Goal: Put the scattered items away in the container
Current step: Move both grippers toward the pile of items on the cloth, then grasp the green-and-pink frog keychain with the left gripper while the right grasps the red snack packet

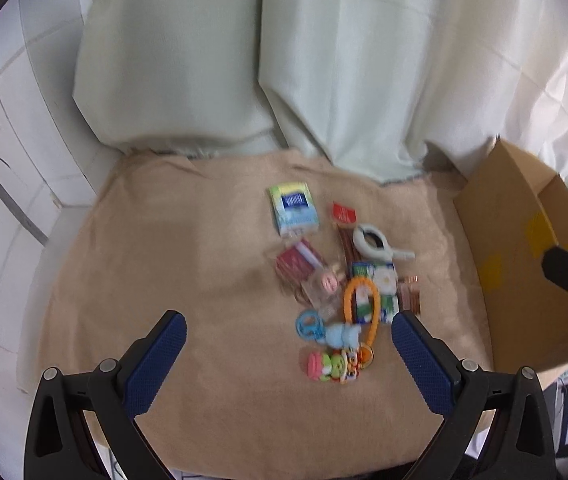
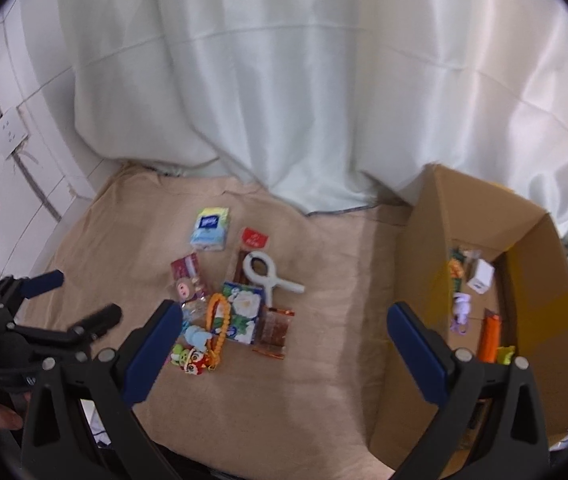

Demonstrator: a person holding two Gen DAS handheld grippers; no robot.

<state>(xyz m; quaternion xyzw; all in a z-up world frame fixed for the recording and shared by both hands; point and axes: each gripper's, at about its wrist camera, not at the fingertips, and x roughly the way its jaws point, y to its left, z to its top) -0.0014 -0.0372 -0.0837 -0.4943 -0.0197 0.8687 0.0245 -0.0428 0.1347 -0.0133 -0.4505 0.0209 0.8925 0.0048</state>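
Both tools hang above a tabletop (image 1: 212,280) draped in tan cloth, each with its blue-padded fingers spread wide apart and nothing between them.

Ahead of the left tool (image 1: 288,364), slightly toward its right finger, lies the scatter of small items. Nearest, between the fingertips, is a string of bright toy figures (image 1: 337,365) with a pale blue teether ring (image 1: 308,323) just beyond. An orange bead loop (image 1: 359,308) lies on a floral tissue pack (image 1: 379,286). Farther out are a white clip (image 1: 375,242), a red-topped snack packet (image 1: 343,216), a dark red packet (image 1: 295,266), and, farthest, a blue-and-yellow tissue pack (image 1: 293,209) standing apart from the rest.

The cardboard box (image 2: 423,240) is to the right of the pile, open on top. Seen from the right tool (image 2: 284,352), it sits ahead of the right finger, with several things already inside: a white cube (image 2: 481,276), a purple toy (image 2: 461,312) and an orange piece (image 2: 491,334). The pile lies ahead of this tool's left finger, and a brown wafer packet (image 2: 274,330) rests just beside the floral pack.

White curtains (image 2: 284,100) hang behind the tabletop.
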